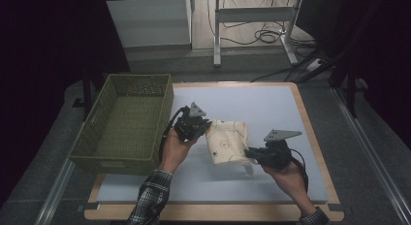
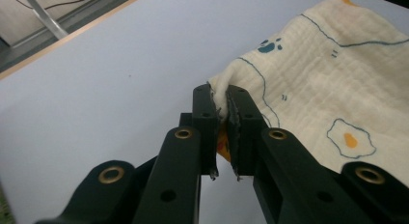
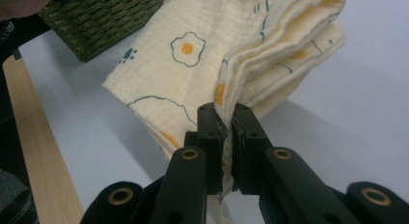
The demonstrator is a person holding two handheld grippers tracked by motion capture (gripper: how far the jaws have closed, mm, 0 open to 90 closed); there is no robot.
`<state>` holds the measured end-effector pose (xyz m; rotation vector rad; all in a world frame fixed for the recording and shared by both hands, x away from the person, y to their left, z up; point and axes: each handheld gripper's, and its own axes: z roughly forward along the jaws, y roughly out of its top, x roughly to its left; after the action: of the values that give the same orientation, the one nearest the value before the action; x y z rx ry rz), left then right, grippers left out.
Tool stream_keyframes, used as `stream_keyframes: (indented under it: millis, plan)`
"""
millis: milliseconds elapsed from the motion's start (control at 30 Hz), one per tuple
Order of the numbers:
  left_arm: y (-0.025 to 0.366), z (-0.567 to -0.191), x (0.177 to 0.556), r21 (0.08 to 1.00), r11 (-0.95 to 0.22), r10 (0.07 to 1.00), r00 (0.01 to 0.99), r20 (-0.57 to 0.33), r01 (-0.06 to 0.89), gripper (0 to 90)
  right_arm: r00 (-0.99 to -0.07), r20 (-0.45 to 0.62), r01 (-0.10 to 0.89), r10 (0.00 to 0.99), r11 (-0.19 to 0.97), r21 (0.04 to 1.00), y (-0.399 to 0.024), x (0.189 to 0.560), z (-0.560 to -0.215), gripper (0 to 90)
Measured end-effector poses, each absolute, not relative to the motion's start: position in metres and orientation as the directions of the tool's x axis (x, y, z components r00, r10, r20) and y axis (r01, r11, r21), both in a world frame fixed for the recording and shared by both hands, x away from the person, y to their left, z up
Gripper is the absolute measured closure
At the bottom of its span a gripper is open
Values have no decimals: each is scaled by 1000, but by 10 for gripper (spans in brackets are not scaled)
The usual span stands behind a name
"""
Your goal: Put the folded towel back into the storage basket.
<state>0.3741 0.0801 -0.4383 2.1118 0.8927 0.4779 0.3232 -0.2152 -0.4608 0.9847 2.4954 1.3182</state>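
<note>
My left tongs [image 2: 222,108] are clamped on one corner of the folded cream muslin cloth with fried-egg prints [image 1: 228,140], and my right tongs [image 3: 225,120] pinch its stacked edge at the opposite end. The cloth hangs between them above the pale blue surface [image 1: 252,101], its long axis running from one pair to the other. The green woven rectangular basket [image 1: 104,145] at the left holds nothing. Each clamped corner is hidden by black jaws.

No readable text, label, brand or number is showing anywhere; the cloth [image 1: 228,140] is carrying only printed drawings of fried eggs, paw marks and blue lines, no letters
</note>
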Motion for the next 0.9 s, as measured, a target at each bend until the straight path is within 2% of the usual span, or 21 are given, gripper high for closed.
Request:
stream_keyframes:
  millis: [900]
  plan:
    - [147,-410,379,771,-429,790,609,68,471,832,-815,150,434,559,419,798,-147,345,-436,834]
